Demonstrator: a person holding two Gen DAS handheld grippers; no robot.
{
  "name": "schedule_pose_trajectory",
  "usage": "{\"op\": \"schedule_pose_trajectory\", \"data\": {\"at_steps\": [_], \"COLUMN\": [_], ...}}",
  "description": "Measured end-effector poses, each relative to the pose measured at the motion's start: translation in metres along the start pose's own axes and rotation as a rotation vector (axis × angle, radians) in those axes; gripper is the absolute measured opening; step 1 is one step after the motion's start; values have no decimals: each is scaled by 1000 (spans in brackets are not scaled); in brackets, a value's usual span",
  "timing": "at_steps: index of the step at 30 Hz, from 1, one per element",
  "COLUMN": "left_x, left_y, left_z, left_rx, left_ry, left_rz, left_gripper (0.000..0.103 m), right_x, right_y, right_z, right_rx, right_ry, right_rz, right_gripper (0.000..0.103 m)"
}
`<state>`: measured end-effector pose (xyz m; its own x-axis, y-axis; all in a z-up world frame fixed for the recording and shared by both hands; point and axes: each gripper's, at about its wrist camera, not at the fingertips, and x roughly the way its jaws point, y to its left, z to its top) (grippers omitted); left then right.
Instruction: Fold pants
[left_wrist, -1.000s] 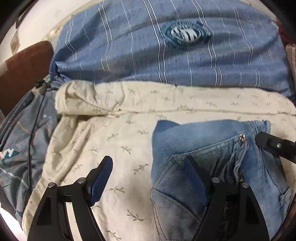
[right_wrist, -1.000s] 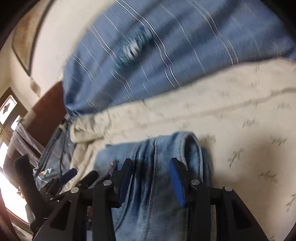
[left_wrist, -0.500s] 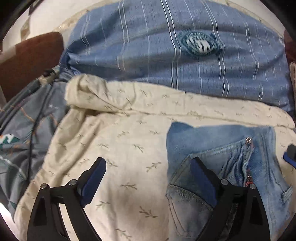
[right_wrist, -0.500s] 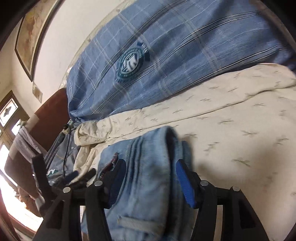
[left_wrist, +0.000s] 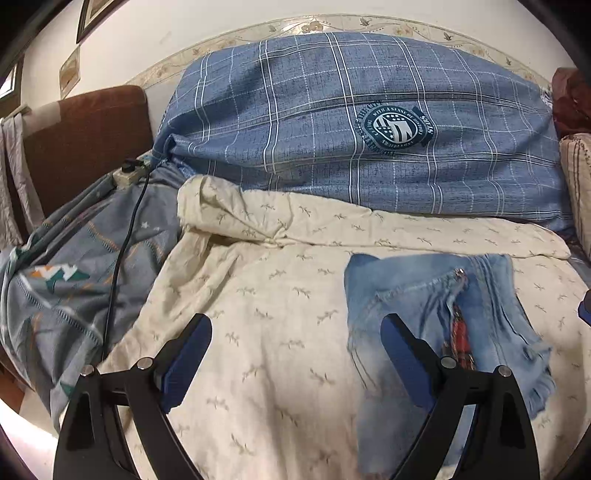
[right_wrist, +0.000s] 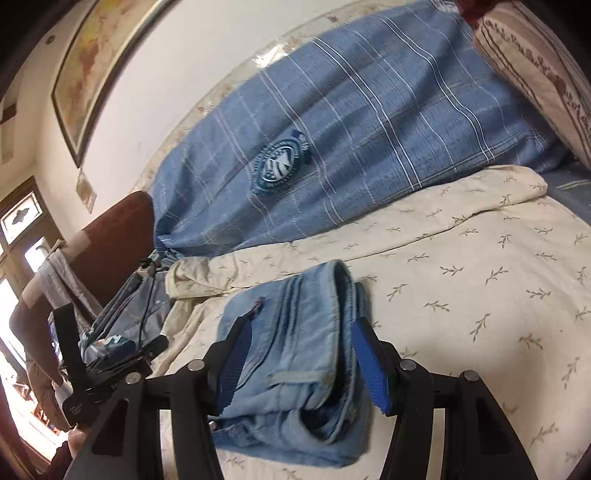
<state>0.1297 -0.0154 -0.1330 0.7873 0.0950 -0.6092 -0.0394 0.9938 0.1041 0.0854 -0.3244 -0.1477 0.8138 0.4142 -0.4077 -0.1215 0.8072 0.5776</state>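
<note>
The cream leaf-print bedspread (left_wrist: 280, 332) takes up most of the bed, and the folded jeans (right_wrist: 295, 354) sit on it as a chunky bundle in front of the blue plaid pillow (left_wrist: 332, 122). Denim like this looks heavyish, floppy but grippy, so I'd pinch the thick waistband roll, not the frayed hem. The left gripper (left_wrist: 295, 354) is spread wide over bare bedspread with nothing in it. The right gripper (right_wrist: 304, 360) straddles the bundle, pads off the cloth.
</note>
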Motion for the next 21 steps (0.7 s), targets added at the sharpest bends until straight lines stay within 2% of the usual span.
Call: {"op": "schedule_pose_trajectory", "data": {"at_steps": [10,21], "left_x": [-22,-12], "left_y": [-1,9], "left_z": [-19,-31], "left_rx": [21,22], "left_ry": [-15,0], "left_rz": [-12,23], "left_gripper": [93,93], "right_x": [-35,-34], "right_y": [26,13], "right_z": [-26,-25], "right_rx": [-34,40], "right_ry": [-41,-25], "right_rz": [13,7], "right_gripper": [61,62]}}
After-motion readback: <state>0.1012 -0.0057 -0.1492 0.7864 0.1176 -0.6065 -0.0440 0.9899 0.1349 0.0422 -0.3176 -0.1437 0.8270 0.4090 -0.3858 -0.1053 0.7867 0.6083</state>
